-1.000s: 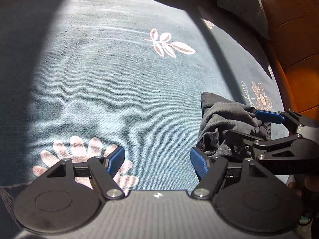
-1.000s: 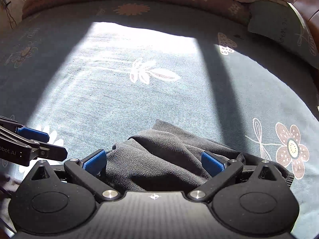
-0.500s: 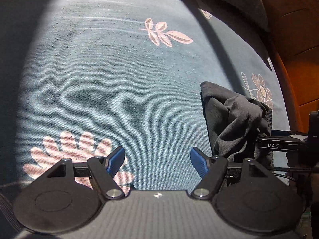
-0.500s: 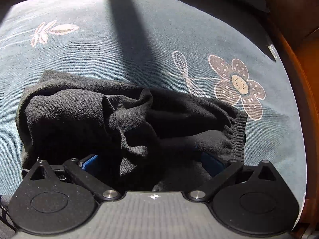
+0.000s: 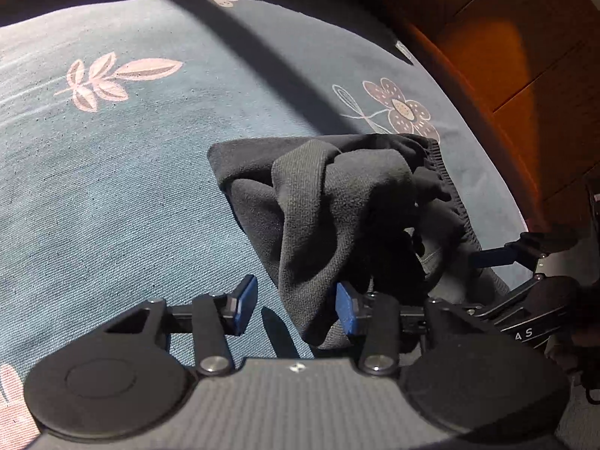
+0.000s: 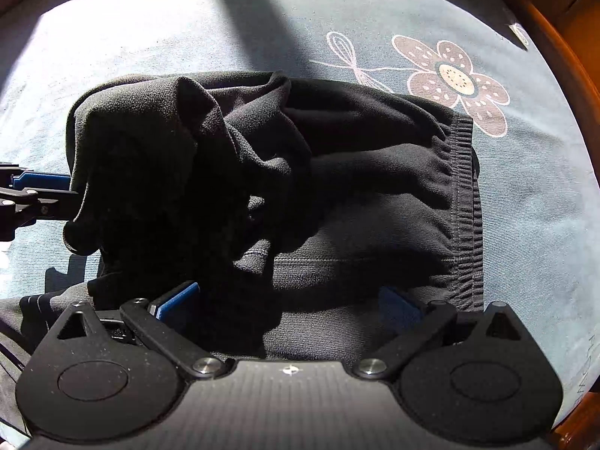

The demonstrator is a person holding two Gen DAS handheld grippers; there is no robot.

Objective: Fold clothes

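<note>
A crumpled black garment (image 5: 318, 206) with a ribbed elastic waistband (image 6: 463, 187) lies on a blue flowered bedspread (image 5: 131, 187). My left gripper (image 5: 295, 309) is at the garment's near left edge. Its jaws are closing, and a hanging fold of the cloth sits between them against the right pad, while the left pad is clear of it. My right gripper (image 6: 287, 302) points down over the garment (image 6: 262, 150) with its jaws wide apart and cloth lying between them. One blue finger (image 5: 495, 255) of the right gripper shows at the garment's right side.
A brown wooden surface (image 5: 525, 75) runs beside the bed's right edge and also shows in the right wrist view (image 6: 577, 56). A strip of shadow crosses the sunlit bedspread (image 6: 543, 206). More cloth lies at the lower left (image 6: 45, 307).
Both grippers have moved in on the garment. The left jaws have narrowed, and a fold of cloth now sits between them. The right gripper has sunk closer onto the cloth.
</note>
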